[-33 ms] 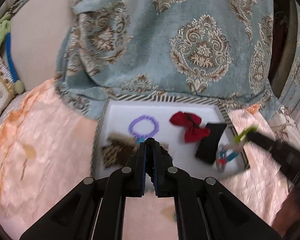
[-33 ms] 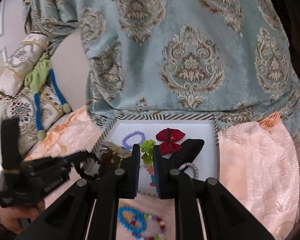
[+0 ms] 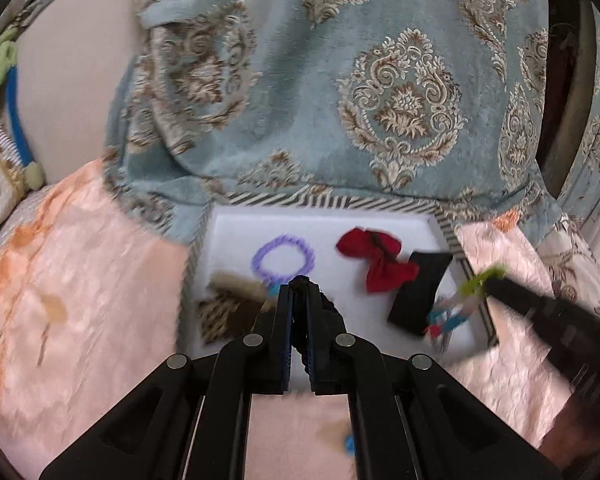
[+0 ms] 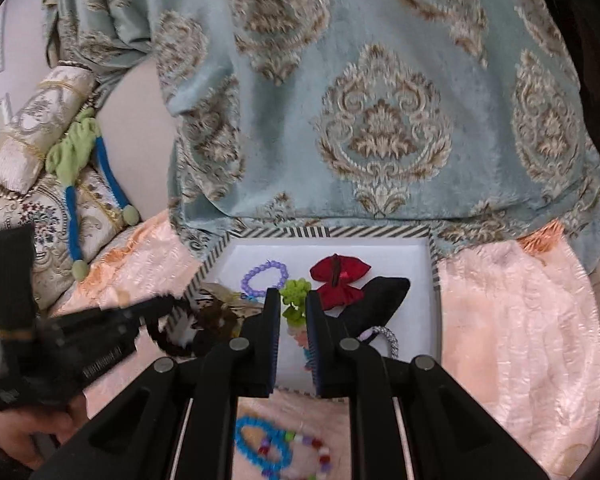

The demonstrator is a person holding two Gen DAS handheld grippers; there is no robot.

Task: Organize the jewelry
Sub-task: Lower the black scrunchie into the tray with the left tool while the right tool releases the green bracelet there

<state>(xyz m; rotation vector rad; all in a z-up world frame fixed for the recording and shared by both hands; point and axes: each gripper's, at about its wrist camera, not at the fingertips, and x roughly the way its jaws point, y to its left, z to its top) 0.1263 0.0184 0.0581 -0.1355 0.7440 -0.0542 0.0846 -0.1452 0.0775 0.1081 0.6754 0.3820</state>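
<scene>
L gripper point(image 3: 299, 292) is pinched narrow on a dark band point(image 3: 329, 305) and R gripper point(image 4: 293, 302) is clamped on a green-topped piece point(image 4: 296, 290), both over the white tray point(image 4: 320, 233) w/ other bits, so drop-off prob. comes next.

The right gripper point(image 4: 292, 307) pinches a green hair clip point(image 4: 296, 295) over the white striped-edge tray point(image 4: 416, 304), which holds a purple bead bracelet point(image 4: 265, 278) and red bow point(image 4: 340, 278); near, blue beads point(image 4: 256, 446) lie on peach cloth point(image 4: 512, 320)
</scene>
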